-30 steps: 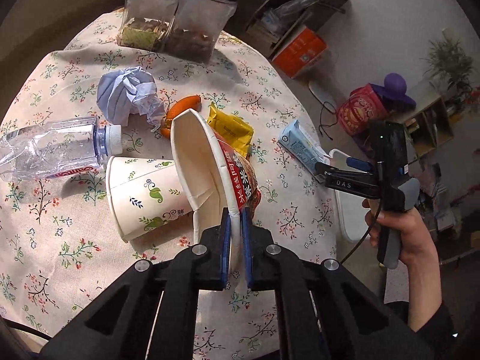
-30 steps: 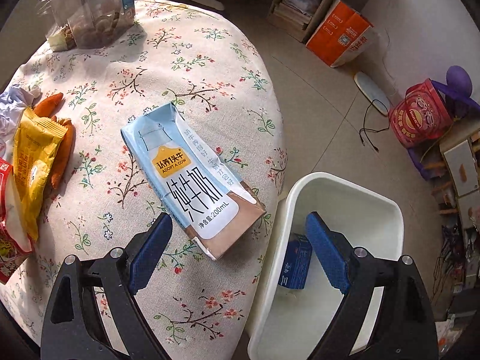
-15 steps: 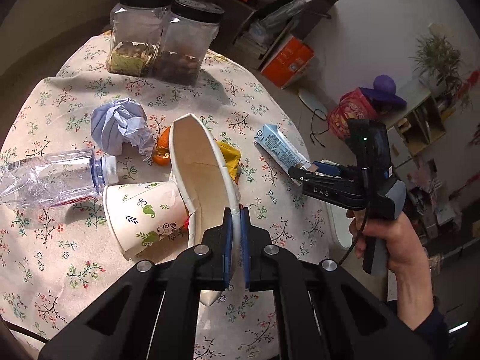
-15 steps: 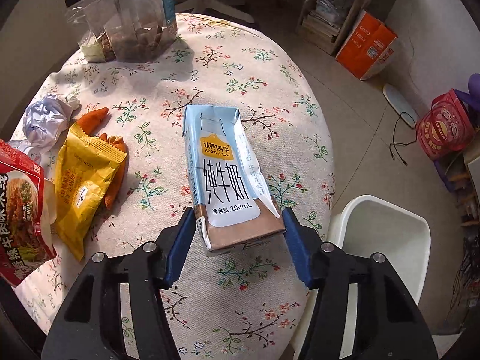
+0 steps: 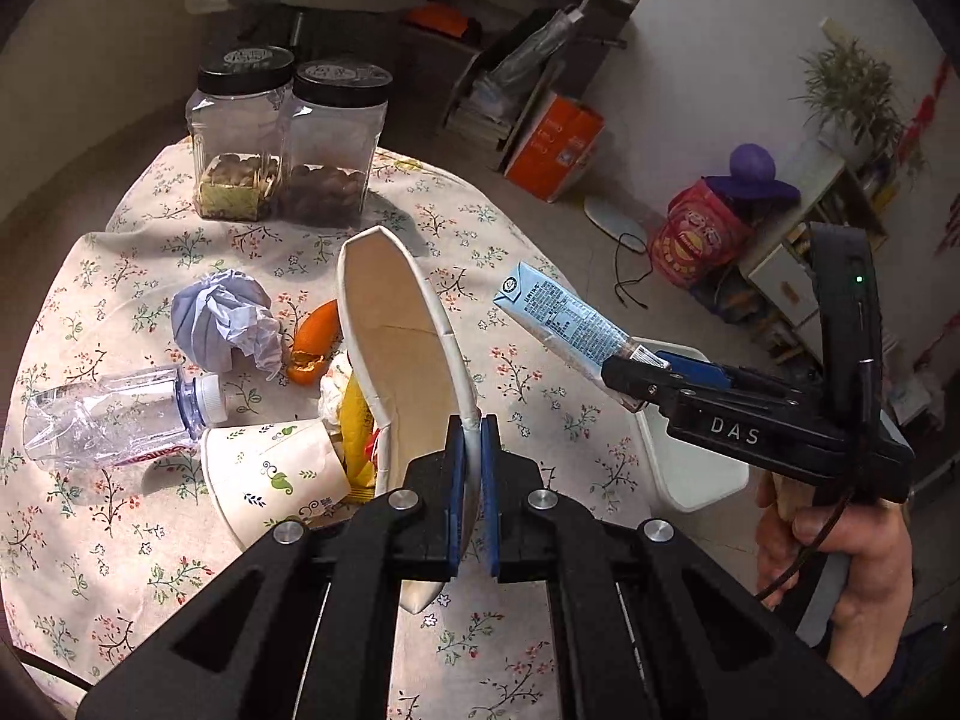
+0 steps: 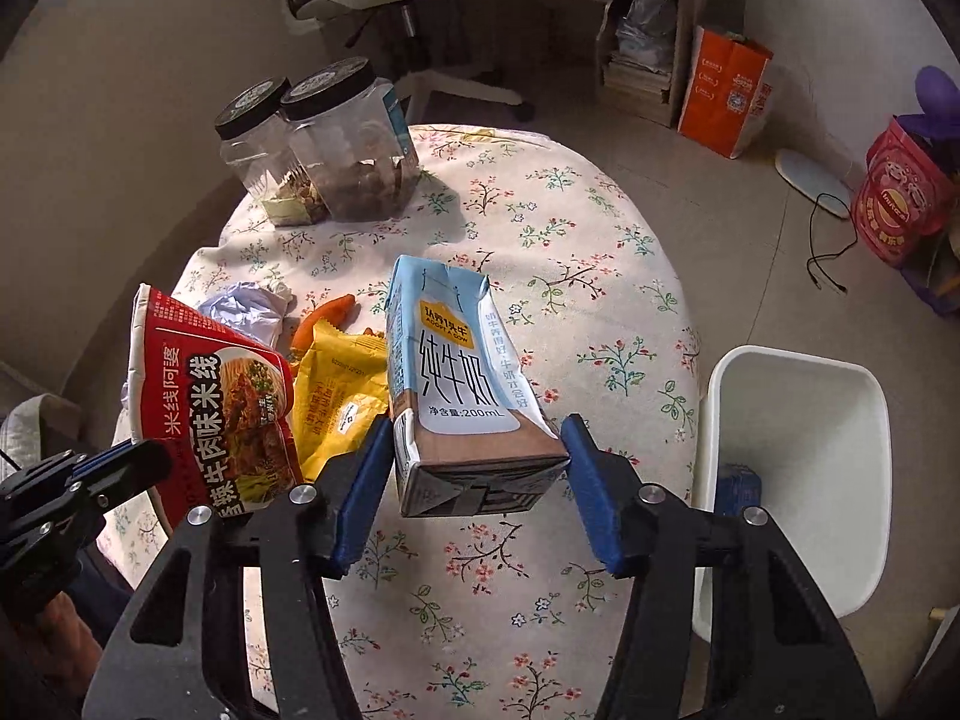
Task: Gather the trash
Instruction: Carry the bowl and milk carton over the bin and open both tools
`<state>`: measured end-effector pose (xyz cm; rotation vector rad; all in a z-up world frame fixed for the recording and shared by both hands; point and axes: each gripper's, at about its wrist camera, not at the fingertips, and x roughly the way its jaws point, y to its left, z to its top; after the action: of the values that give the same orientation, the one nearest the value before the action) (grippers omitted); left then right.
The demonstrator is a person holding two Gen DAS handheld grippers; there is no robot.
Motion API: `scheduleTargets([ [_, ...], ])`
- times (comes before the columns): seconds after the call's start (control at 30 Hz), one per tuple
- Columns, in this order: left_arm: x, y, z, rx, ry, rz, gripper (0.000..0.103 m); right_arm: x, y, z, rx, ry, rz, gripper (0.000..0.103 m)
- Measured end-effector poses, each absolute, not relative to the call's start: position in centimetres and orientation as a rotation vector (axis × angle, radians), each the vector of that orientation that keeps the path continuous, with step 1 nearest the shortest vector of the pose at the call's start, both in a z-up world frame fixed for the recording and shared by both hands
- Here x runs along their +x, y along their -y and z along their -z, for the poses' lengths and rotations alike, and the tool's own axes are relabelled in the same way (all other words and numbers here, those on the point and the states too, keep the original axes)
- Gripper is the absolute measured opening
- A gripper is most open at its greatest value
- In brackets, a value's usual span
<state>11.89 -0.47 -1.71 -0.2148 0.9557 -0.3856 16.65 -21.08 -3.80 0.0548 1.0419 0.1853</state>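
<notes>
My left gripper (image 5: 472,468) is shut on the rim of a squashed red noodle bowl (image 5: 402,360), held above the table; the bowl also shows in the right wrist view (image 6: 210,402). My right gripper (image 6: 477,480) is shut on a light blue milk carton (image 6: 456,366), lifted off the tablecloth; the carton also shows in the left wrist view (image 5: 564,324). A white bin (image 6: 798,468) stands on the floor right of the table, with a blue box (image 6: 735,489) inside.
On the floral tablecloth (image 5: 120,540) lie a paper cup (image 5: 270,480), a crushed plastic bottle (image 5: 114,414), crumpled paper (image 5: 222,318), orange peel (image 5: 315,336) and a yellow wrapper (image 6: 342,390). Two jars (image 5: 288,138) stand at the back.
Both grippers have risen from the table. The right gripper closed on the milk carton and lifted it. The left gripper lifted the noodle bowl higher.
</notes>
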Motion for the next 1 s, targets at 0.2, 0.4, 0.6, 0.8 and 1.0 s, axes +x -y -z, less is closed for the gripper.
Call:
scheduleTargets([
  [0.2, 11.2, 3.6, 0.1, -0.063, -0.873, 0.355, 0.005, 13.3, 23.7, 1.5, 0.133, -0.975, -0.166, 0.054],
  [0.4, 10.9, 6.9, -0.6, -0.014, -0.828, 0.389, 0.005, 9.2, 29.4, 0.3, 0.291, -0.894, -0.05, 0.054],
  [0.6, 10.4, 11.9, -0.8, -0.037, -0.811, 0.509, 0.005, 6.5, 36.2, -0.3, 0.462, -0.814, 0.112, 0.054],
  [0.8, 11.4, 18.5, 0.3, -0.091, -0.856, 0.653, 0.005, 7.2, 39.4, 2.0, 0.532, -0.835, 0.197, 0.054],
  [1.0, 13.2, 23.9, 2.5, -0.175, -0.92, 0.724, 0.005, 7.4, 41.2, 2.9, 0.568, -0.846, 0.239, 0.055],
])
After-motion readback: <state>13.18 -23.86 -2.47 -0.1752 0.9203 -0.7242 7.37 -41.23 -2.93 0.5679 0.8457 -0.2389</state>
